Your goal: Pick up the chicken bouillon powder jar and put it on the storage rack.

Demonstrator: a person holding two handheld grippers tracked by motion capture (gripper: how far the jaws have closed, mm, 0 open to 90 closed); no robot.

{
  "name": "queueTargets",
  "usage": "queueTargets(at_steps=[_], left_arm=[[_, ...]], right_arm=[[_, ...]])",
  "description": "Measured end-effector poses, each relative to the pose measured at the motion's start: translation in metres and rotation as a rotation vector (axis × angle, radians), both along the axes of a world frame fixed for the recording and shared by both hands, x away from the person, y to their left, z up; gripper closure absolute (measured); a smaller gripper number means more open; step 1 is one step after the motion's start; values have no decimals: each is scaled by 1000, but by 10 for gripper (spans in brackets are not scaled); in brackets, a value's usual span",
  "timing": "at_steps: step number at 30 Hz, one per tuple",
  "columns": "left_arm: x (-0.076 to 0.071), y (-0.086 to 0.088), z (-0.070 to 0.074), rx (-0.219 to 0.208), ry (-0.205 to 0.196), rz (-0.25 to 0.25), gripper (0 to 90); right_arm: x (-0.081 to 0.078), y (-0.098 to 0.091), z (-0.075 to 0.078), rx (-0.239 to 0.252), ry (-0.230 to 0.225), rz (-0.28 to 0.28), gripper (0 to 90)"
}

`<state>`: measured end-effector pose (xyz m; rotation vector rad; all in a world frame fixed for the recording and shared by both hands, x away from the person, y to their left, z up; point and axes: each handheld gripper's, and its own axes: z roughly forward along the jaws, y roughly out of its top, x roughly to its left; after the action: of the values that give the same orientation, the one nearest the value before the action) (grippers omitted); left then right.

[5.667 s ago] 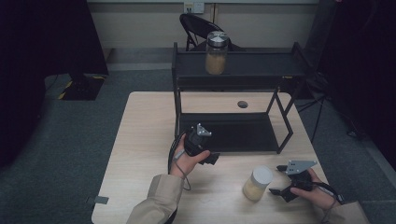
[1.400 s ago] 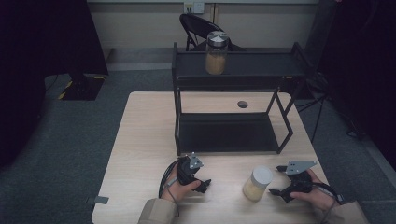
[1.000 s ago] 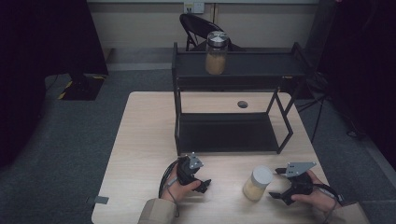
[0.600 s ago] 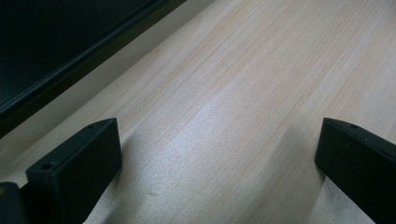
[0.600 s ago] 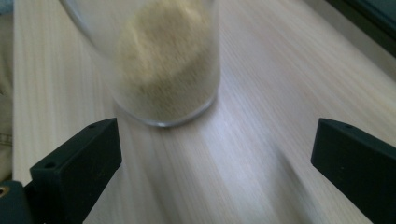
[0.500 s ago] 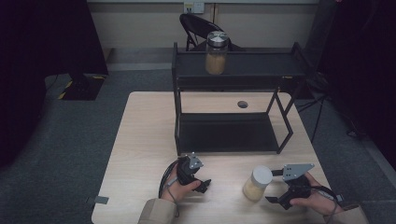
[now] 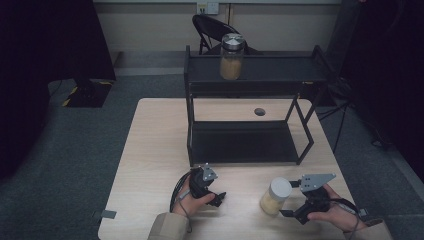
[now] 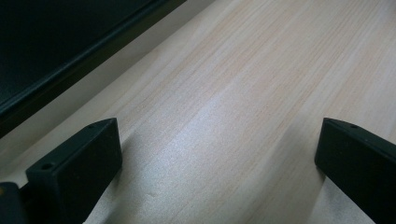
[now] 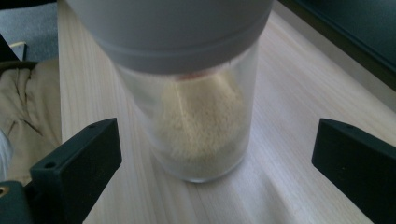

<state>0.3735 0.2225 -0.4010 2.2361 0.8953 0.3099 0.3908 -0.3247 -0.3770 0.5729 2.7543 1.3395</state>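
A clear jar with a grey lid and pale yellow grains stands on the wooden table near its front right. My right gripper is open, one jaw on each side of the jar, and neither seems to touch it. In the right gripper view the jar stands upright between the wide jaws of the right gripper. My left gripper rests low at the front centre. In its own view the left gripper is open over bare wood. A second, similar jar stands on the rack's top shelf.
A black two-level rack takes up the table's far half, its lower shelf bare, its front edge near the left gripper. A small round hole is behind it. A folding chair stands beyond. A tan sleeve lies left of the jar.
The left hand has drawn back from the rack's lower shelf to the table front. The right gripper has edged slightly left and down around the jar. The jar has stayed put.
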Motion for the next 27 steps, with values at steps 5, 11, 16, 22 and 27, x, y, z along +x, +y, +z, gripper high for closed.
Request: queueTargets(at_steps=[5,11,16,22,27], left_arm=[[0,0,0,0,0,0,1],[0,0,0,0,0,0,1],[0,0,0,0,0,0,1],[0,0,0,0,0,0,0],[0,0,0,0,0,0,1]], right_arm=[[-1,2,2,21,1,-14,3],[-2,6,3,35,9,-9,3],[-3,9,4,61,14,-19,7],[-3,9,5,88,-8,-11,85],[-4,9,4,123,-31,-8,166]])
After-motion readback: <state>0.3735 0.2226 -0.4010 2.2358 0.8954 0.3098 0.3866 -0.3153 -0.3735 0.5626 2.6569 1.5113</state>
